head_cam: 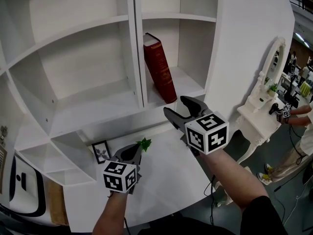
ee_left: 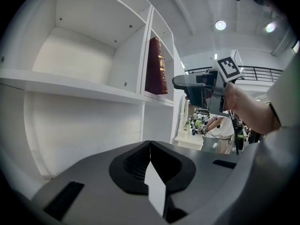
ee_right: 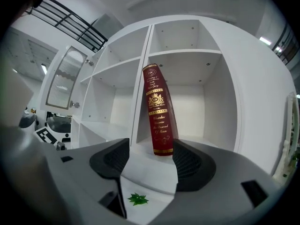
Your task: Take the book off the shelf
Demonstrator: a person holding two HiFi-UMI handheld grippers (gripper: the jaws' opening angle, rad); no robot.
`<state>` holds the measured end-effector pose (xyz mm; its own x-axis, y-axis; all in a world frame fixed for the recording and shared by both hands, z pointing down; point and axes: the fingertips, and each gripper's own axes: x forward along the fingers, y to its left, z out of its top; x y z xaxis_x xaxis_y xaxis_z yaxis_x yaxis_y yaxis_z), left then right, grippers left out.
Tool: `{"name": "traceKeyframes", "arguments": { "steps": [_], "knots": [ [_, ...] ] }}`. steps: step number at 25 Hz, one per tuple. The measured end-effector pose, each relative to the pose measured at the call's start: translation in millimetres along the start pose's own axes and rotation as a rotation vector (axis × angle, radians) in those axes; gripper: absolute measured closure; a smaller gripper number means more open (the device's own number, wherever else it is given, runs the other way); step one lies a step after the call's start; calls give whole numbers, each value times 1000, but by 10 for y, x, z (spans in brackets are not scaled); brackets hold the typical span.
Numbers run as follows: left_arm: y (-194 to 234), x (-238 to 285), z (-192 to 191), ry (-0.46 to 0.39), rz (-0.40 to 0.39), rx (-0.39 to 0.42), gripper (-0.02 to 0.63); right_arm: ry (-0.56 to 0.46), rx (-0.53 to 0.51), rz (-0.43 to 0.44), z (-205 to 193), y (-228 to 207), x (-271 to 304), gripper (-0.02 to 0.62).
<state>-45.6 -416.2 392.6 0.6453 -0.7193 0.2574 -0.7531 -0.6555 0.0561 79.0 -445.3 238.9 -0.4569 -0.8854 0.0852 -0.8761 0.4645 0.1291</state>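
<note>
A dark red book (head_cam: 160,67) with gold lettering stands tilted in the right compartment of the white shelf unit (head_cam: 98,109), its top leaning on the divider. My right gripper (head_cam: 176,105) hangs just in front of that compartment, open and empty. In the right gripper view the book (ee_right: 158,111) stands straight ahead beyond the gap of the right gripper (ee_right: 150,153), apart from both pads. My left gripper (head_cam: 134,151) is lower and to the left over the white counter, shut with nothing in it. The left gripper view shows the left gripper (ee_left: 150,144), the book (ee_left: 156,67) and the right gripper (ee_left: 180,82).
A small green leaf ornament (head_cam: 145,143) and a framed picture (head_cam: 101,152) sit on the counter by the left gripper. A white dressing table with an oval mirror (head_cam: 259,106) stands to the right, and a person (head_cam: 303,131) beside it. The other shelf compartments hold nothing.
</note>
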Motion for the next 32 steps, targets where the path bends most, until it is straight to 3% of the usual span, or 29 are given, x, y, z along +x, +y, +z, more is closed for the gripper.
{"name": "traceKeyframes", "arguments": {
  "steps": [5,10,18,32],
  "knots": [
    [7,2,45,-8,-3,-4,595,-34,-44,-63,223,-69,106,276],
    [31,-18,92,-18,1,-6,595,-8,-70,-62,290,-45,255,265],
    [134,-59,194,-38,53,-14,595,35,-74,-82,216,-63,472,262],
    [109,-33,14,-9,33,-30,595,82,-155,-145,146,-207,751,271]
  ]
}}
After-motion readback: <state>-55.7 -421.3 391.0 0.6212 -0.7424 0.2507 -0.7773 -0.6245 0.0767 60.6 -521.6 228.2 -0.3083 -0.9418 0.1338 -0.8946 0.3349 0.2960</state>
